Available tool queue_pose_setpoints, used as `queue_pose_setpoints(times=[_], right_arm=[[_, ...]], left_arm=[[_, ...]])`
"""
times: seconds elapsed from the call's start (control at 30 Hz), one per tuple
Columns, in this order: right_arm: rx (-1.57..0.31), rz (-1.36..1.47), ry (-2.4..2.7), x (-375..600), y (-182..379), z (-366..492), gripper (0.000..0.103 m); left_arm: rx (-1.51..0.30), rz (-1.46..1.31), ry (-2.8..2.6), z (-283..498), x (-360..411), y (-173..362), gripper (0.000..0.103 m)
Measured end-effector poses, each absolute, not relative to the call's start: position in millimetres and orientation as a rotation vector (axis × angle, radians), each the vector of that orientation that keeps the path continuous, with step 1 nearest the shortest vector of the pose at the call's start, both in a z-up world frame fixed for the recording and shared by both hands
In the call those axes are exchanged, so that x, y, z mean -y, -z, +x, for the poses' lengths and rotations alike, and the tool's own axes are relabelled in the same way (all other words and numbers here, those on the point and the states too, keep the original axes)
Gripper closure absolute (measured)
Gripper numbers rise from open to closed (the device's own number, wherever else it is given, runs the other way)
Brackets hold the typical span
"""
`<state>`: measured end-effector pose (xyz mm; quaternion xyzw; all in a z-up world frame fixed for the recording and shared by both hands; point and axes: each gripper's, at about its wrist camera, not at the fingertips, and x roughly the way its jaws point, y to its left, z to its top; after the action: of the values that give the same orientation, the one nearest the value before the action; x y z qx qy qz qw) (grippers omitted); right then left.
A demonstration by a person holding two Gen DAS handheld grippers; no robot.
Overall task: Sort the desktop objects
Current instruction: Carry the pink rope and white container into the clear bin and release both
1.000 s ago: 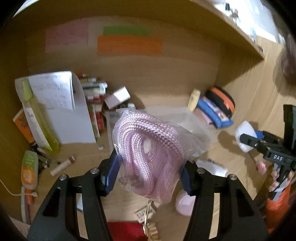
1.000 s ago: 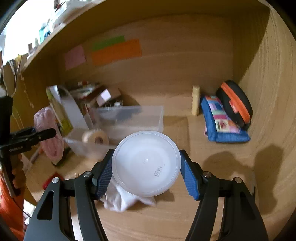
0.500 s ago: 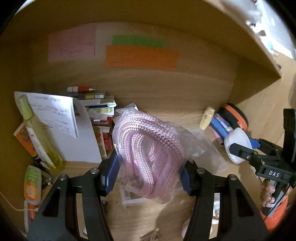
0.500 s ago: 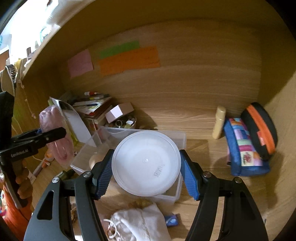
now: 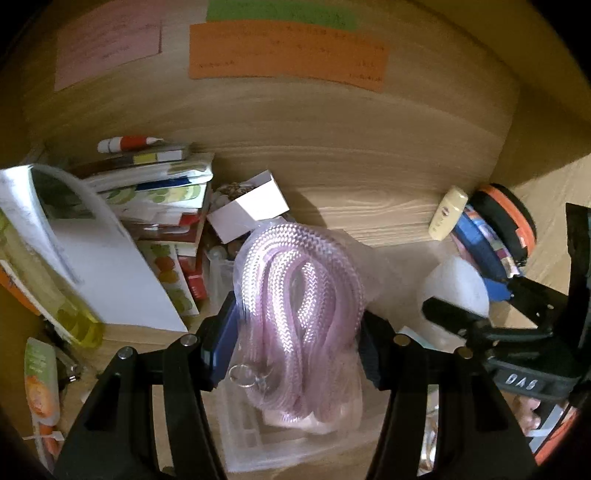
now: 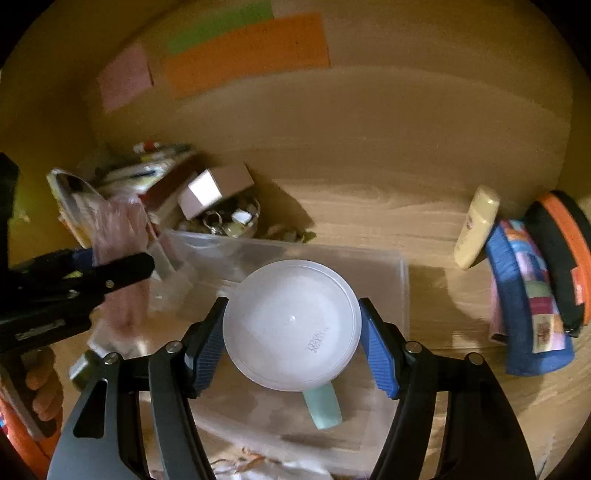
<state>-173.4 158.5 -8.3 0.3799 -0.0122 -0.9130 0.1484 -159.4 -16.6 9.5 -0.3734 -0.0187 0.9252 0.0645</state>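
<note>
Two grippers each clamp something: the left gripper (image 5: 295,332) pinches a bagged pink rope (image 5: 299,295) at frame centre, the right gripper (image 6: 291,332) a round white lid (image 6: 291,325) above the clear bin (image 6: 369,258).

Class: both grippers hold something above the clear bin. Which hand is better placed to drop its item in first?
Probably right: the right gripper holds the white lid squarely over the clear bin; the left gripper's rope bag hangs near its edge.

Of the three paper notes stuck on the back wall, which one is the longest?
The orange note: a long strip below the narrower green note, right of the squarish pink note.
</note>
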Motion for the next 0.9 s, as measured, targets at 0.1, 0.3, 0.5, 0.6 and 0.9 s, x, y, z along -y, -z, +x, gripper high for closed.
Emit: queue_pose_setpoints(times=[0.1, 0.3, 0.5, 0.6, 0.9], right_arm=[[0.024, 1.126, 2.599, -155.8, 20.2, -178.1, 0.039], [-0.049, 1.124, 2.563, -148.6, 30.1, -174.1, 0.039], [-0.105, 1.148, 2.564, -141.2, 38.6, -176.1, 0.039], [-0.118, 1.159, 2.552, -139.0, 41.5, -176.9, 0.039], [-0.172, 1.174, 2.563, -129.9, 47.6, -174.8, 0.039]], left_arm=[[0.028, -1.149, -2.798, -165.5, 11.0, -2.7, 0.046], [0.063, -1.224, -2.764, -184.2, 7.8, 17.0, 0.046], [0.028, -1.258, -2.751, -189.6, 1.1, 26.5, 0.049], [0.002, -1.253, -2.747, -188.9, -1.9, 28.4, 0.049], [-0.023, -1.262, -2.726, -187.8, -4.4, 33.2, 0.044]])
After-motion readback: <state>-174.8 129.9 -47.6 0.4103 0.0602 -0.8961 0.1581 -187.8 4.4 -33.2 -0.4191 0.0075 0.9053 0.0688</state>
